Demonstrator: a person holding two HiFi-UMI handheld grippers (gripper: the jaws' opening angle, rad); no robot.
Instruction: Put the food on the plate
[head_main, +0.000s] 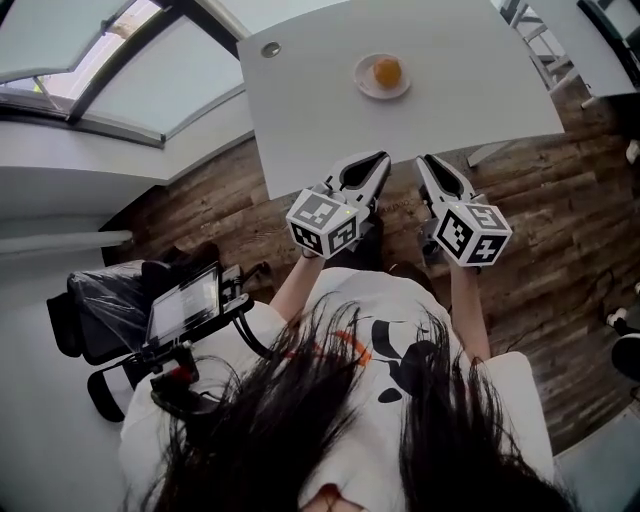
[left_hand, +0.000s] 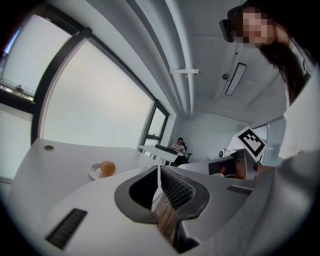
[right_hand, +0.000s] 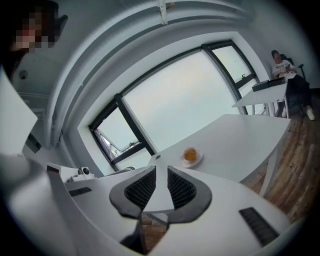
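An orange round piece of food (head_main: 387, 71) rests on a small white plate (head_main: 367, 86) near the middle of the white table (head_main: 320, 120). Both grippers hover side by side at the table's near edge, short of the plate and well apart from it. My left gripper (head_main: 383, 157) has its jaws closed together with nothing between them. My right gripper (head_main: 424, 160) is likewise shut and empty. In the left gripper view the food (left_hand: 107, 167) and plate (left_hand: 94, 173) lie ahead to the left of the jaws (left_hand: 159, 169). In the right gripper view the food (right_hand: 190, 154) lies ahead, just right of the jaws (right_hand: 161, 169).
A round grommet (head_main: 271, 49) sits in the table's far left corner. A wheeled stand with a tablet (head_main: 185, 305) is on the wooden floor to my left. Another table (head_main: 590, 40) stands at the right. A person sits at a distant desk (left_hand: 179, 146). Large windows line the left wall.
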